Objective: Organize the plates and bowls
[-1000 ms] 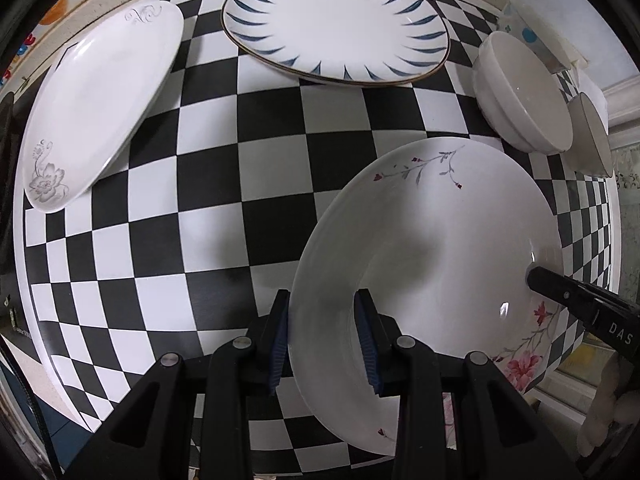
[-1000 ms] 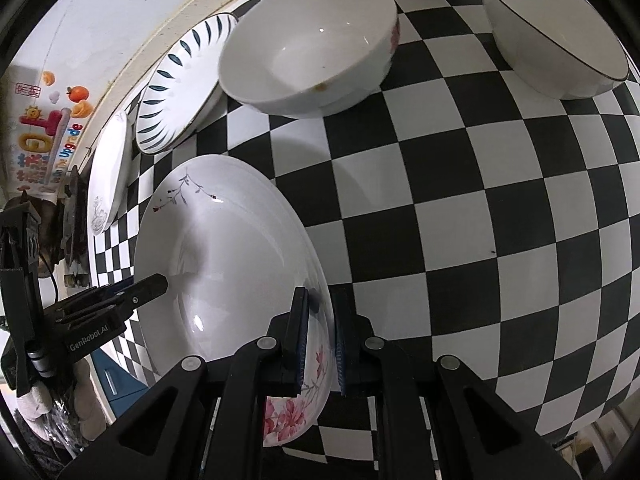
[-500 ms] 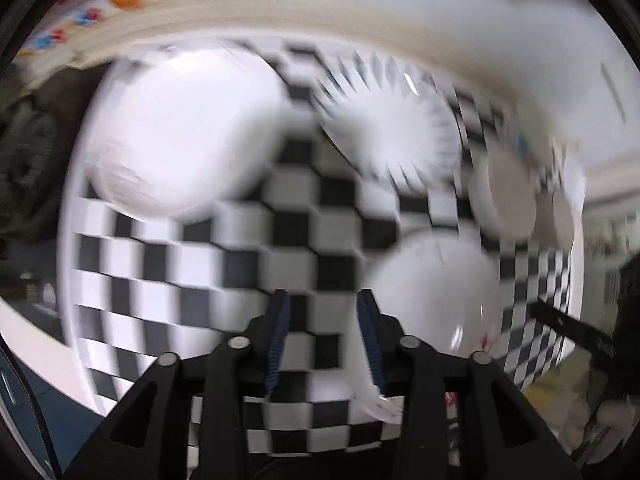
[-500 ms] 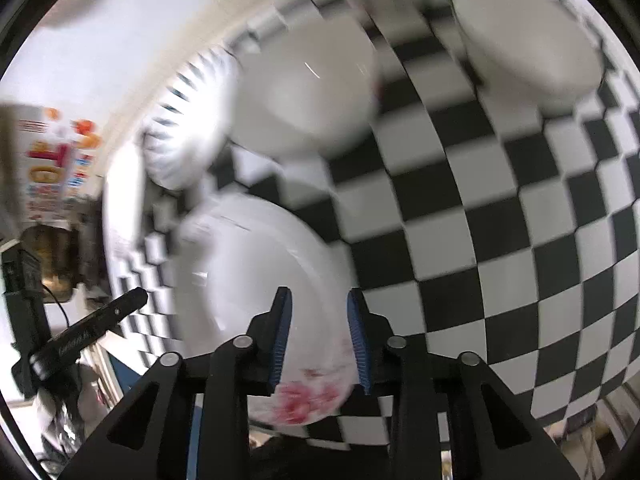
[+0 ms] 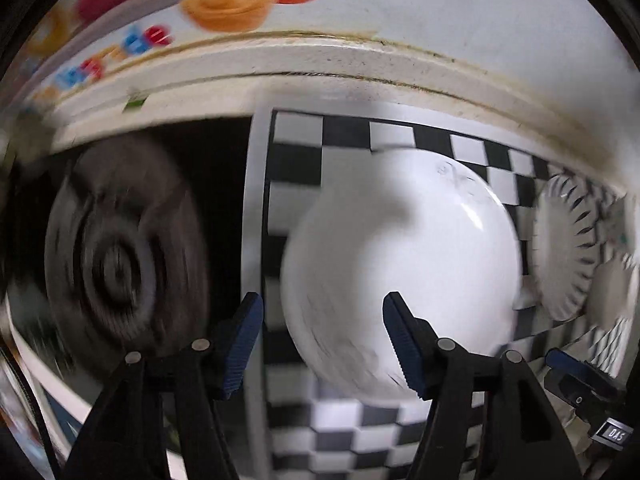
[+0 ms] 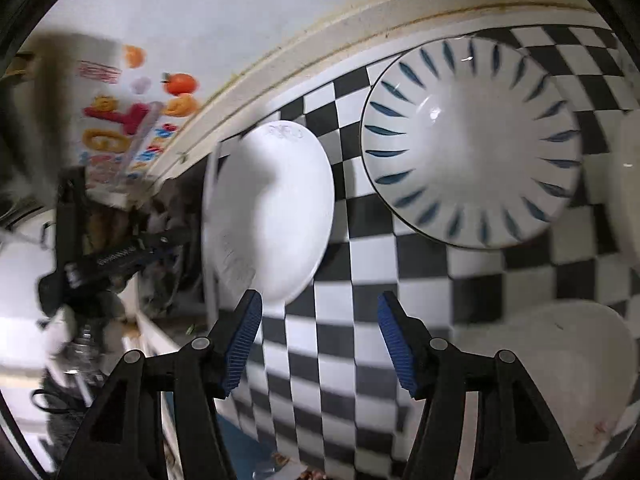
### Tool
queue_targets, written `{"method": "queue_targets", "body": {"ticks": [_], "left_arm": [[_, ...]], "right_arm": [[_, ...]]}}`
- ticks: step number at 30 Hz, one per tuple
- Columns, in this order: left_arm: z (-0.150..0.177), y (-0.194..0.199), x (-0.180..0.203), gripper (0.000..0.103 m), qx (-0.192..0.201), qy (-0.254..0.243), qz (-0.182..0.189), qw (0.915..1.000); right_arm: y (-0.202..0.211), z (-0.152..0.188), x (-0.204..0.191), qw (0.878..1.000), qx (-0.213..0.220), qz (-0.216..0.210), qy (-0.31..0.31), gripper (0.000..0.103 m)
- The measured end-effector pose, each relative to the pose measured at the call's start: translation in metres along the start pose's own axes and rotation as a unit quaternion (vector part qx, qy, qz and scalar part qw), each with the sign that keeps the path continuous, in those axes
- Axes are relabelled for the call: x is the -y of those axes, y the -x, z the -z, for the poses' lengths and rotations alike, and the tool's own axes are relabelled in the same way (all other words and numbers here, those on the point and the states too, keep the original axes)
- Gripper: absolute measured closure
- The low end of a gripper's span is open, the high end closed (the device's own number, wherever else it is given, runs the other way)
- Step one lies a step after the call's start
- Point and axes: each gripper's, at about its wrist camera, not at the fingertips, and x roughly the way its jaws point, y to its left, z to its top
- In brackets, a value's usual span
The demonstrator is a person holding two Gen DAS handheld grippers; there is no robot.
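A plain white plate [image 5: 400, 268] lies on the checkered cloth [image 5: 304, 160] near its left edge, just ahead of my open, empty left gripper [image 5: 322, 336]. The same plate [image 6: 268, 208] shows in the right wrist view, ahead and left of my open, empty right gripper [image 6: 320, 336]. A white plate with blue leaf marks [image 6: 472, 140] lies farther back; it shows at the right of the left wrist view [image 5: 568, 248]. The flowered plate [image 6: 560, 368] lies at the lower right of the right wrist view.
A dark stove burner [image 5: 120, 264] sits left of the cloth's edge. A cream ledge [image 5: 320, 64] and a wall with fruit stickers [image 5: 256, 0] run along the back. A white bowl edge [image 6: 628, 184] shows at far right.
Both grippers have let go of the flowered plate, opened wide and swung left toward the plain white plate. The flowered plate now lies on the cloth.
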Motion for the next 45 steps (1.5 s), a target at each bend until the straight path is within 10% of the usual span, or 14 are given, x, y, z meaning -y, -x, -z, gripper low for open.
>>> {"method": "queue_targets", "body": {"ticks": [9, 14, 23, 36, 45], "left_arm": [[-0.045, -0.054, -0.002, 0.043, -0.054, -0.078, -0.004, 0.9955], [-0.040, -0.061, 0.009, 0.070, -0.058, -0.119, 0.010, 0.9911], [-0.009, -0.048, 0.007, 0.077, -0.041, -0.112, -0.001, 0.9929], [0.095, 0.030, 0.012, 0.077, -0.007, -0.043, 0.039, 0.9983], [0.143, 0.090, 0.099, 0.077, 0.018, -0.056, 0.057, 0.9967]], "right_arm": [[-0.068, -0.030, -0.010, 0.998, 0.001, 0.038, -0.054, 0.043], [-0.086, -0.043, -0.005, 0.997, -0.009, 0.045, -0.065, 0.061], [-0.098, -0.049, -0.004, 0.996, -0.001, 0.063, -0.063, 0.089], [-0.035, -0.022, 0.000, 0.998, 0.006, 0.054, -0.015, 0.089], [0.063, 0.025, 0.053, 0.999, 0.006, 0.031, -0.011, 0.089]]}}
